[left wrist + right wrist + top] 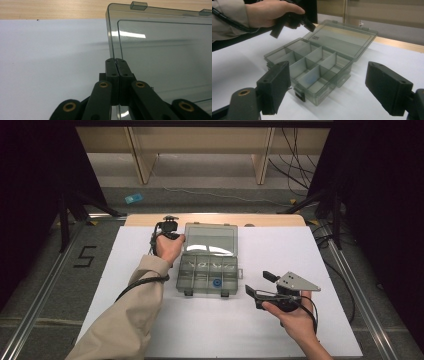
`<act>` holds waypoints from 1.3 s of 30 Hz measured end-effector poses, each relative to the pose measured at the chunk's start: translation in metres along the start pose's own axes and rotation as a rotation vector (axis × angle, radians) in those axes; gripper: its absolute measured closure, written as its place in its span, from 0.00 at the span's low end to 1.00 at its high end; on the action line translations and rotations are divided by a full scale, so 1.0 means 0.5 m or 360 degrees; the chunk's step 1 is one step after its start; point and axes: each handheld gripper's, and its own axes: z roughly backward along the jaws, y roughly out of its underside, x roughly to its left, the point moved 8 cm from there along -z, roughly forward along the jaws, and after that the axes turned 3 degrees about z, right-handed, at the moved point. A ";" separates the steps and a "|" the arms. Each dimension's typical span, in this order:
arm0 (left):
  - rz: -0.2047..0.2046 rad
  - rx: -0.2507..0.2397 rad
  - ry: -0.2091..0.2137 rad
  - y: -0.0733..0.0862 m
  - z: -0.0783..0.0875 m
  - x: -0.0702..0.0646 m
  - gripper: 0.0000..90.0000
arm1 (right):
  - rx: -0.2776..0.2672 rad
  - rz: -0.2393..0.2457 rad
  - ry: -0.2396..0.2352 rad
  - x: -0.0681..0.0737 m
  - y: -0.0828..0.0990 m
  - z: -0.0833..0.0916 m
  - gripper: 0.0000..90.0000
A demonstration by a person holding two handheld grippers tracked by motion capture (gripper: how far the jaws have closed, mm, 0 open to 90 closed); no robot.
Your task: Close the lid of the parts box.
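One compartment box [208,267], lid pinched by left claw [176,236]; right claw [260,285] released.

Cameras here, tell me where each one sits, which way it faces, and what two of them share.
High view: above the person's side, facing forward and down on the white table; both forearms and hands show.
Left gripper view: on the left gripper, along its shut jaws pinching the lid edge.
Right gripper view: on the right gripper, low over the table, facing the compartment box between open jaws; the left hand shows.
Shared: all three show the open lid.
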 end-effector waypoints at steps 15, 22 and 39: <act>-0.0009 -0.0045 0.0022 -0.005 0.016 -0.003 1.00 | 0.0027 0.0007 0.0102 -0.050 -0.028 -0.036 0.25; -0.0002 -0.0058 0.0030 -0.002 0.024 -0.003 1.00 | 0.0061 0.0015 0.0136 -0.072 -0.051 -0.069 0.26; 0.0001 -0.0099 0.0050 -0.001 0.032 -0.004 1.00 | 0.0264 -0.0133 0.0278 -0.157 -0.088 -0.246 0.39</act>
